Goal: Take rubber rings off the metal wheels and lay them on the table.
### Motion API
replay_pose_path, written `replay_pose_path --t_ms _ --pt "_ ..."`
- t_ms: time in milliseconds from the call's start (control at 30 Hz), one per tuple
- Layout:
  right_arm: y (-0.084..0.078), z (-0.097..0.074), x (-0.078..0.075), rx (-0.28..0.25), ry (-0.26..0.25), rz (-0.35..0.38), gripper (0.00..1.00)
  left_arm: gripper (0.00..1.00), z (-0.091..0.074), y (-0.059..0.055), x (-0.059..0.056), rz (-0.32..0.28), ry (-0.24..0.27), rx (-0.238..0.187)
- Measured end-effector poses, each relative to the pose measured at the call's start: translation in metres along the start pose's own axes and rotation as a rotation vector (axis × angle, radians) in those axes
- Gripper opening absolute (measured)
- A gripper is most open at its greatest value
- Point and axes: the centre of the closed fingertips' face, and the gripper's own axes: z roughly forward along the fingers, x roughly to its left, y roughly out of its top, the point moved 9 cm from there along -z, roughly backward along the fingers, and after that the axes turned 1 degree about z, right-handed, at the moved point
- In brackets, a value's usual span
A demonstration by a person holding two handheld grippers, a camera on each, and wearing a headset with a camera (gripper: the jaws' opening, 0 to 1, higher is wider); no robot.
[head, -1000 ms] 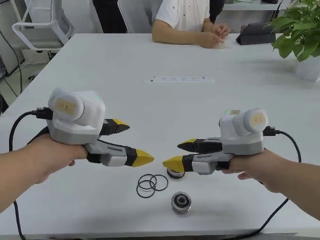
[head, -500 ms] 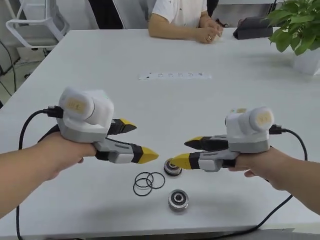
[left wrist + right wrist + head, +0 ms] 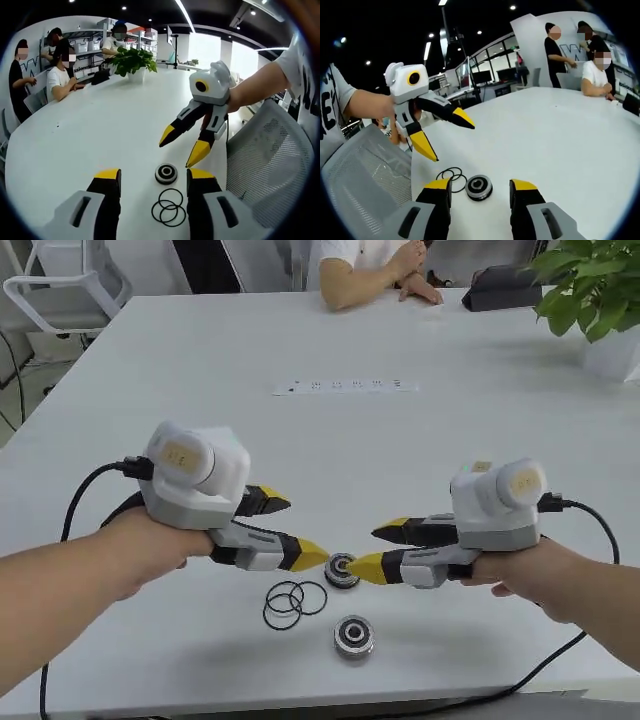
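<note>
White tabletop (image 3: 420, 460) in a brightly lit office, with a seated person (image 3: 360, 270) at its far end. Near the front edge a small metal wheel (image 3: 341, 569), a round disc with a dark outer band around a silvery hub, lies flat.

The left claw (image 3: 305, 530) points in at it from the left. The right claw (image 3: 365, 550) points in from the right. Their yellow tips come near each other, with the wheel just below and between them. Each gripper view shows the opposite claw's tips held clear above the tabletop. Each claw stands well open, its two jaws spread apart, with hold of nothing.

A second wheel (image 3: 354, 635), of the same look, lies flat nearer the person holding the tools, apart from the first. That makes two wheels in all.

Three rubber rings (image 3: 293, 602), thin black loops, lie loose on the tabletop in an overlapping cluster. They sit just left of the wheels and, as far as the head view shows, touch neither.

Farther back, a white power strip (image 3: 345, 387) lies mid-table. A green potted plant (image 3: 590, 290) stands at the far right.
</note>
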Motion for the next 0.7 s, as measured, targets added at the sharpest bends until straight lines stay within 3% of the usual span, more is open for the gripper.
replay_pose_path --t_ms 700 --pt "-0.017 0.003 -0.003 0.051 -0.007 -0.025 0.36 0.33 0.028 -0.012 -0.005 0.004 -0.061 0.046"
